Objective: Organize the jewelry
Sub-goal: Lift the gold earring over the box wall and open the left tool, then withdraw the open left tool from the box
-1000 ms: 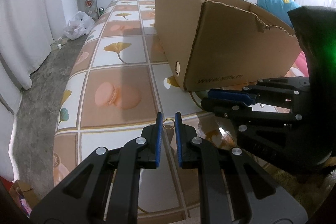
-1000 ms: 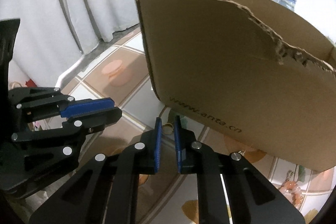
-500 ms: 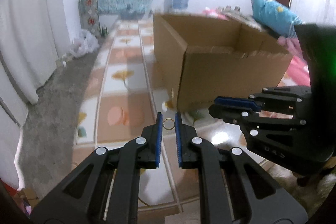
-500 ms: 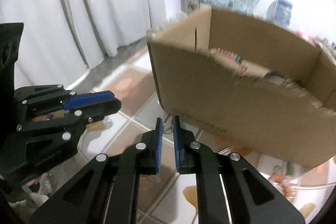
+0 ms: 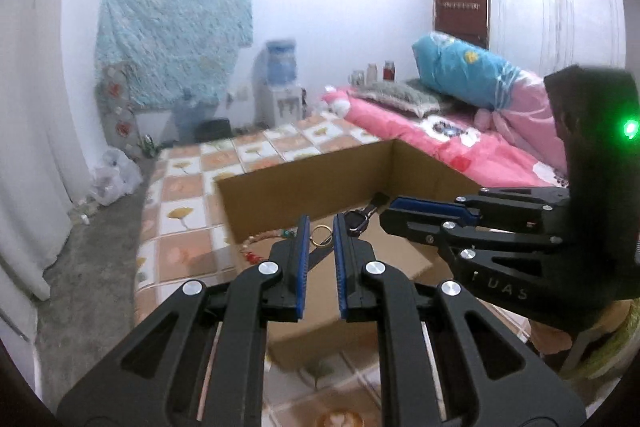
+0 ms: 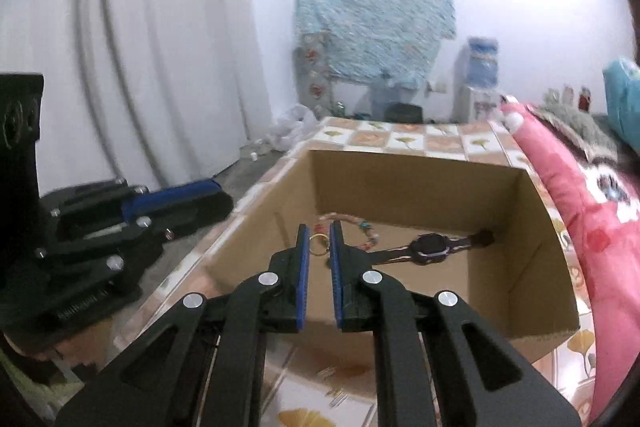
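At the far left of the right wrist view stands a white curtain (image 6: 160, 47), and before it the left gripper (image 6: 178, 197) shows side-on with its blue pads drawn together. In the left wrist view, the left gripper (image 5: 320, 237) pinches a small gold ring (image 5: 321, 235) between its blue pads, above the near edge of the open cardboard box (image 5: 280, 195). The box sits on a tiled surface (image 5: 184, 203) patterned with leaves. In the right wrist view, the right gripper (image 6: 320, 239) likewise clamps a small gold ring (image 6: 319, 244) between its pads, held over the box's open top. Inside the box (image 6: 400, 183) lie a beaded bracelet (image 6: 360, 231) and, right of it, a dark wristwatch (image 6: 430, 247) laid flat. Furthest right, a pink bedspread (image 6: 568, 203) lies just beside the box.
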A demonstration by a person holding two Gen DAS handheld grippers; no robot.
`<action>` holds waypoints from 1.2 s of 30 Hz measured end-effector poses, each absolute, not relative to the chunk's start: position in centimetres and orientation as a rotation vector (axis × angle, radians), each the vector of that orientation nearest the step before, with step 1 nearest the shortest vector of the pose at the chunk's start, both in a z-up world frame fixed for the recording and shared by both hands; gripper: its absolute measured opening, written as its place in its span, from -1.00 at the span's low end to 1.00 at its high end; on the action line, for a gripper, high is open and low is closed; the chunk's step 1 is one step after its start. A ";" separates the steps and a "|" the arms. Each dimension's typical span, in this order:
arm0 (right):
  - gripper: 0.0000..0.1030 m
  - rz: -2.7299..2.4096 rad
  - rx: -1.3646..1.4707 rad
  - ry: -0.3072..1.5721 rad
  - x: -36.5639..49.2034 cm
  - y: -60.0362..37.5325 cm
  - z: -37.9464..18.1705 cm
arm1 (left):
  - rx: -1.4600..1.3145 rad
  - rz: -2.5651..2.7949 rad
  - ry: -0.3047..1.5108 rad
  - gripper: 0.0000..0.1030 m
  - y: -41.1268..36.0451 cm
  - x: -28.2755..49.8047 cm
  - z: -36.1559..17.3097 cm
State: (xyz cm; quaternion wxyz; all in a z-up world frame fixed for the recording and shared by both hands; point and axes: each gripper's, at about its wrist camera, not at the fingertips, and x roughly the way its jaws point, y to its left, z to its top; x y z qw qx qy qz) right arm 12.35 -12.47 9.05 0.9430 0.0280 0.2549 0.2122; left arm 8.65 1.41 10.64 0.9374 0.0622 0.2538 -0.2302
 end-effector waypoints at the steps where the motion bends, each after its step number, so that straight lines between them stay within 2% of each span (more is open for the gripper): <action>1: -0.80 0.421 0.070 0.550 13.4 -12.7 8.7 | 0.128 -0.480 0.541 -0.79 0.9 9.9 10.2; 7: -0.79 0.399 0.128 0.650 16.8 -13.5 6.9 | 0.228 -0.457 0.629 -0.78 -1.3 13.6 7.6; 14: -0.77 0.399 0.153 0.701 17.8 -13.8 5.4 | 0.260 -0.407 0.660 -0.77 -1.3 13.8 6.5; 16: -0.65 0.401 0.160 0.703 18.1 -14.1 5.4 | 0.245 -0.395 0.663 -0.76 -0.9 13.8 6.6; 18: -0.44 0.400 0.170 0.696 17.9 -14.3 5.6 | 0.240 -0.381 0.660 -0.69 -0.7 13.6 6.9; 20: -0.42 0.399 0.172 0.674 17.4 -14.6 6.0 | 0.241 -0.372 0.650 -0.54 -0.5 13.1 7.1; 24: -0.42 0.401 0.184 0.641 16.5 -15.2 6.8 | 0.227 -0.361 0.637 -0.51 -0.2 12.2 7.9; 28: -0.41 0.406 0.175 0.596 14.8 -15.4 8.0 | 0.194 -0.355 0.606 -0.38 0.5 10.8 9.2; 36: -0.28 0.416 0.125 0.482 9.5 -17.7 9.8 | 0.146 -0.414 0.531 -0.18 1.9 5.7 10.9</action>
